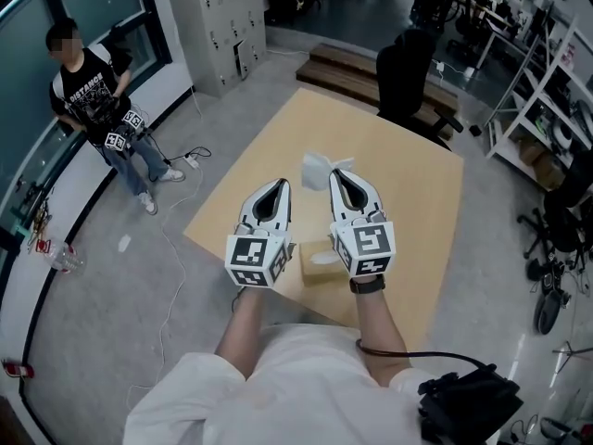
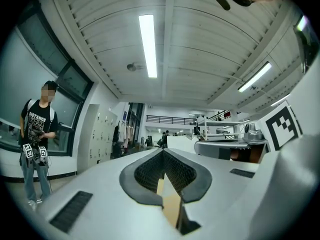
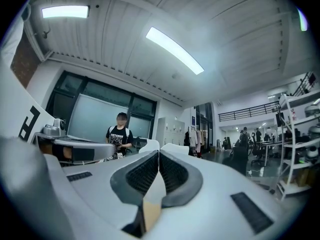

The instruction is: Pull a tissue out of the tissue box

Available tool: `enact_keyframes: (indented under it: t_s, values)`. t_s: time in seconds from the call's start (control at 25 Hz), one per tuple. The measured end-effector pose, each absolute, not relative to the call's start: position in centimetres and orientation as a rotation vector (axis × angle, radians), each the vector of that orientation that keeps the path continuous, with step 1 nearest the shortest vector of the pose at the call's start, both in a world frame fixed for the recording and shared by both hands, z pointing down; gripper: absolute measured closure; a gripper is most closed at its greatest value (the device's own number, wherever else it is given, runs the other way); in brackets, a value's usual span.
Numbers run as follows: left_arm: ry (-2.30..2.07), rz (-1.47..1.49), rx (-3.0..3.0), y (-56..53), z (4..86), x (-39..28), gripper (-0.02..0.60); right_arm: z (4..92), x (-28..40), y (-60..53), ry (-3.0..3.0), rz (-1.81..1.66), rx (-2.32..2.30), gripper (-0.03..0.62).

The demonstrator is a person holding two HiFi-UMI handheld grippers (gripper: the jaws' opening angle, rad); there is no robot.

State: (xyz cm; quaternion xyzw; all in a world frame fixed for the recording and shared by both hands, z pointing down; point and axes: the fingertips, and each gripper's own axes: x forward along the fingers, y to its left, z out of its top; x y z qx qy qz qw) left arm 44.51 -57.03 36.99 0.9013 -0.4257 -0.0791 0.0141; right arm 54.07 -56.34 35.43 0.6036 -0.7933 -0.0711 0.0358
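Right gripper (image 3: pixel 159 153): jaws are pressing together at the tips, pinching a white tissue (image 3: pixel 150 146) that is showing just past them. It is holding the tissue (image 1: pixel 320 167) up above the wooden table (image 1: pixel 408 193).
Left gripper (image 2: pixel 162 151): jaws are meeting with nothing between them, beside the right.
Tissue box (image 1: pixel 318 265): is sitting on the table below both grippers, partly hidden by their marker cubes.
Person (image 1: pixel 93 91): is standing on the floor, well apart.

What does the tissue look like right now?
The tissue is white, thin and crumpled, like soft paper. It pokes out past the tip of the right gripper, whose jaws are shut on it. It is held up in the air, apart from the tan tissue box on the wooden table. Nothing else touches it.
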Motion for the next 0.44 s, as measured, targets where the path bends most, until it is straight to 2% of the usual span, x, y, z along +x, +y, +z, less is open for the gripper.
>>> enact_keyframes:
  t_s: [0.44]
  values:
    - [-1.307, -0.241, 2.798, -58.2, 37.7, 45.1, 0.58, 35.7, 55.5, -57.1, -2.407, -0.212, 1.903, 0.586]
